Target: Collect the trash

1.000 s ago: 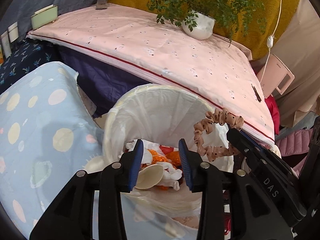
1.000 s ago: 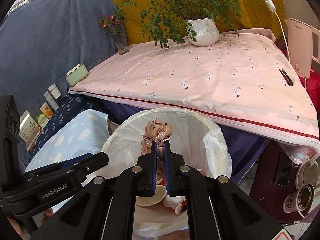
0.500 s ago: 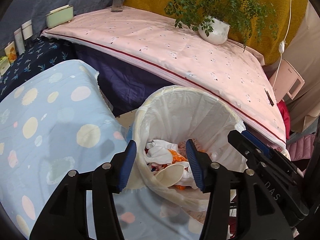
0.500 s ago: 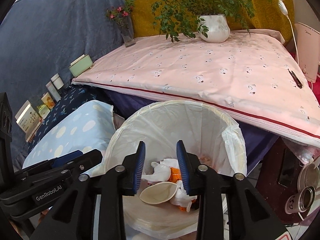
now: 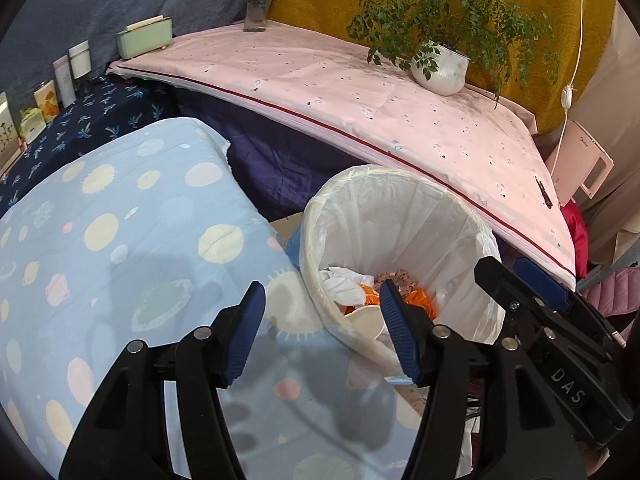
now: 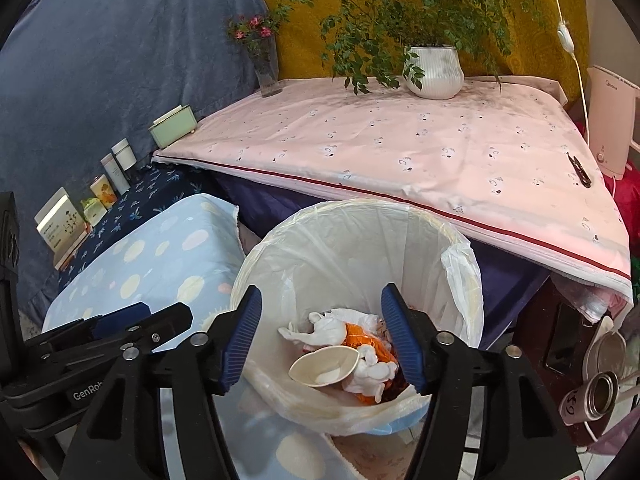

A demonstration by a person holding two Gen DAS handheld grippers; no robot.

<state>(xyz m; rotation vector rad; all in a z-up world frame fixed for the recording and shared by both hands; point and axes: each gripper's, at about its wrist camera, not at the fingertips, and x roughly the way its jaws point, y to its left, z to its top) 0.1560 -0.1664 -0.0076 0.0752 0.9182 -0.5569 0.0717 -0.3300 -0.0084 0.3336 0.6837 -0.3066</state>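
A bin lined with a white bag [image 5: 404,216] [image 6: 352,240] stands on the floor below the pink-covered table. Inside lie white tissues [image 6: 320,326], an orange wrapper [image 6: 356,334], a cream paper cup [image 6: 324,366] and the pink dotted scrunchie [image 5: 398,277]. My right gripper [image 6: 322,336] is open and empty above the bin's mouth. My left gripper [image 5: 322,330] is open and empty over the bin's near left rim. The right gripper also shows in the left wrist view [image 5: 532,300].
A light blue dotted cushion [image 5: 120,248] lies left of the bin. The pink table [image 6: 400,148] holds a potted plant [image 6: 434,72], a flower vase [image 6: 268,68], a green box [image 6: 173,126] and a black clip [image 6: 579,169]. A kettle [image 6: 612,120] and metal cups [image 6: 596,390] are at right.
My right gripper opened and dropped the pink scrunchie into the bin. Both grippers have drawn back and their jaws have spread wider.
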